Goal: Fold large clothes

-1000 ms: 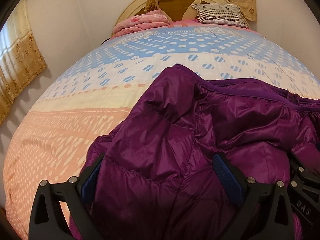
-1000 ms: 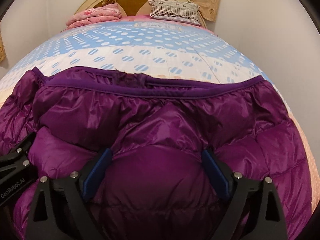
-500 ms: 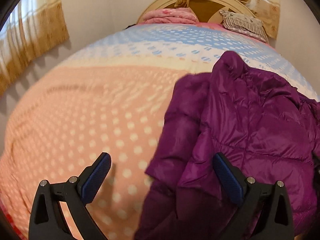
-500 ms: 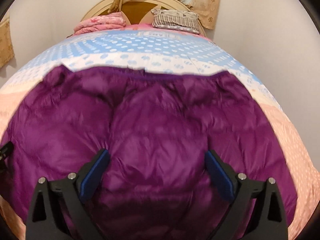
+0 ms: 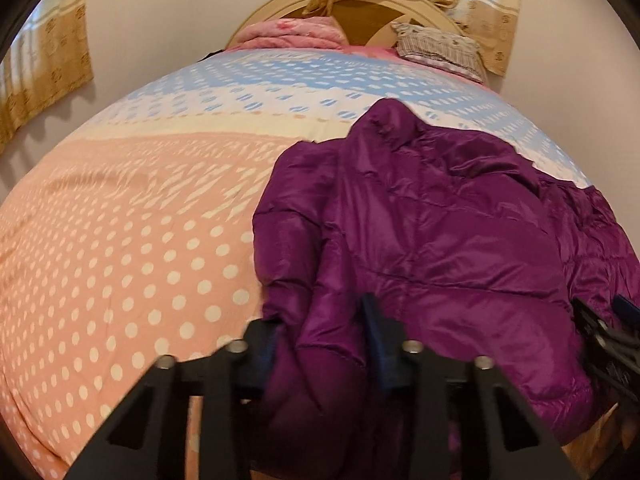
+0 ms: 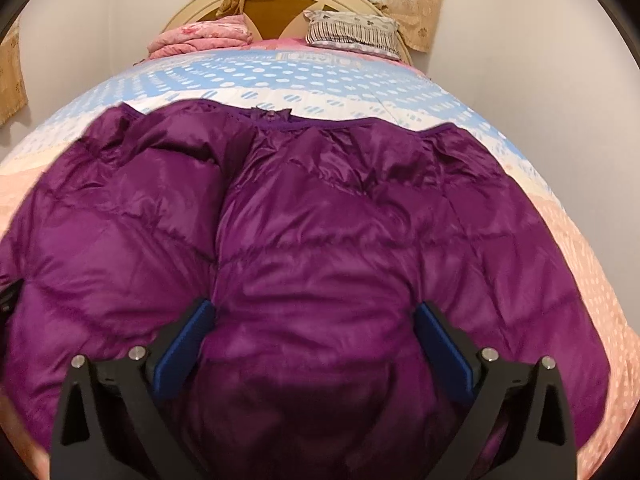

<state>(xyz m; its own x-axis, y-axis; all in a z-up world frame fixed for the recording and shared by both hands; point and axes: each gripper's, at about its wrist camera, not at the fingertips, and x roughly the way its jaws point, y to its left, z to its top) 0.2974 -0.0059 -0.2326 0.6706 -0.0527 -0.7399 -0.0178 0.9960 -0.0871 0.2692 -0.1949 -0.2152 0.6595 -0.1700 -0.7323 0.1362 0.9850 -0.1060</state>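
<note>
Plainly the left gripper [image 5: 320, 344] is pinched on the purple jacket's [image 5: 432, 240] near edge while the right gripper [image 6: 312, 344] gapes wide, so slick fabric may slip free.

Bare bedspread [image 5: 132, 248] lies left of the purple jacket [image 5: 432, 240]; pillows [image 6: 352, 34] crowd the headboard.

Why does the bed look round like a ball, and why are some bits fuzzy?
Both views use fisheye lenses, which bend the bed into a dome. In the left view the left tongs are blurry; in the right view the purple jacket shows soft shine.
</note>
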